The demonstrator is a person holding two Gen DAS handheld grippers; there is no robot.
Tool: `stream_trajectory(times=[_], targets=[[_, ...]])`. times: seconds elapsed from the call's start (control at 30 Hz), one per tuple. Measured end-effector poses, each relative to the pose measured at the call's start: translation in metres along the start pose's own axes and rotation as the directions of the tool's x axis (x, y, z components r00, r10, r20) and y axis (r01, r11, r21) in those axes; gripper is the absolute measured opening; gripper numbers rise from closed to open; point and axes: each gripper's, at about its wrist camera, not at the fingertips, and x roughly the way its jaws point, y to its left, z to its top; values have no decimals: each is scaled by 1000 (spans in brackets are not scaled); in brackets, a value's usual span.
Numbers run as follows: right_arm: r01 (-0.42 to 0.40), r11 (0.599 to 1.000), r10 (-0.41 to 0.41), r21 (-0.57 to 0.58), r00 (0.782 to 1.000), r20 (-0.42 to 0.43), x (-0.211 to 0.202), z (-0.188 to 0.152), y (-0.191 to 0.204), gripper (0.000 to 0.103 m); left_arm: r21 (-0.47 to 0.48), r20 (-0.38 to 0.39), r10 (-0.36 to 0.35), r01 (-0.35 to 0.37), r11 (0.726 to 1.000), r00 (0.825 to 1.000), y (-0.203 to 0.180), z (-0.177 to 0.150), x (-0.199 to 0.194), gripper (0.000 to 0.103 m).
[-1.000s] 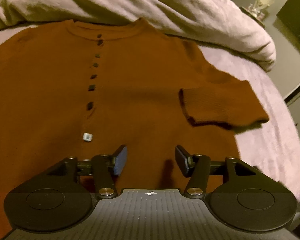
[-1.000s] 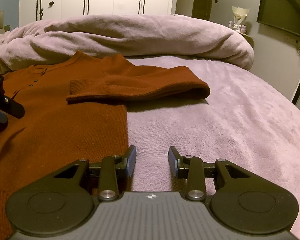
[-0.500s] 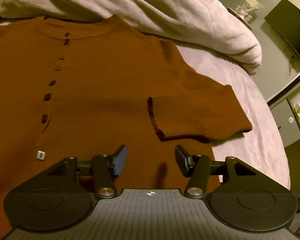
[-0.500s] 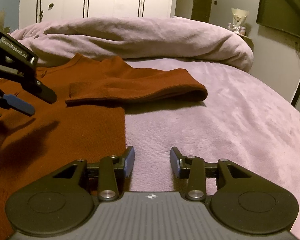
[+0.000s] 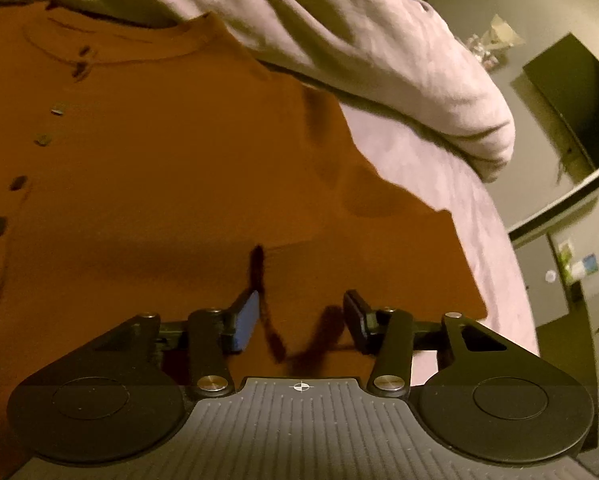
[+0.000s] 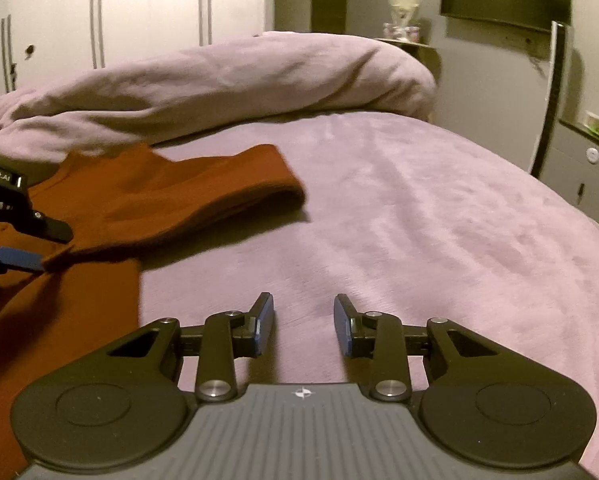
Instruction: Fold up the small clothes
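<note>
The bed [image 6: 399, 208] carries a lilac cover, with a bunched duvet [image 6: 227, 80] across its far side. A rust-brown buttoned cardigan [image 5: 147, 168] lies flat, front up, on the cover below the duvet, its sleeve [image 6: 203, 196] folded inward across the body.

The left gripper [image 5: 299, 316] is just above the sleeve cuff [image 5: 259, 280]. Its jaws have just been closing; they stand partly apart, the cuff edge between them, pads not pressing. The right gripper [image 6: 304, 326] is over bare cover beside the cardigan hem. Its jaws have just been closing; they stand narrowly apart with nothing between them.
</note>
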Motion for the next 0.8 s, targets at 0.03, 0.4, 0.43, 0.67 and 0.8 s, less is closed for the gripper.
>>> stream_trajectory(times=[0.03,0.4,0.43,0.67,0.8], targets=[[6,1000,-6,9,1000,-2,2,1,-3,32,-7,-1,-10,10,1000,1000,0,2,4,36],[48,998,-47,32,999,-9,10,9,-16,32,171,134,48,-71,983,990,-1,31,-57,8],[49,998,-49,37,999,-12,11,10,-17,32,178,168,81,-111,978,982,7,37,-72,8],[12,1000,-12,17,1000,4,0,15,-4,32,80,265,380,-413,907,886,97,60,-135,8],[-21,999,22,-30,1000,6,-6,16,16,32,-12,210,431,-439,898,877,145,58,-144,8]])
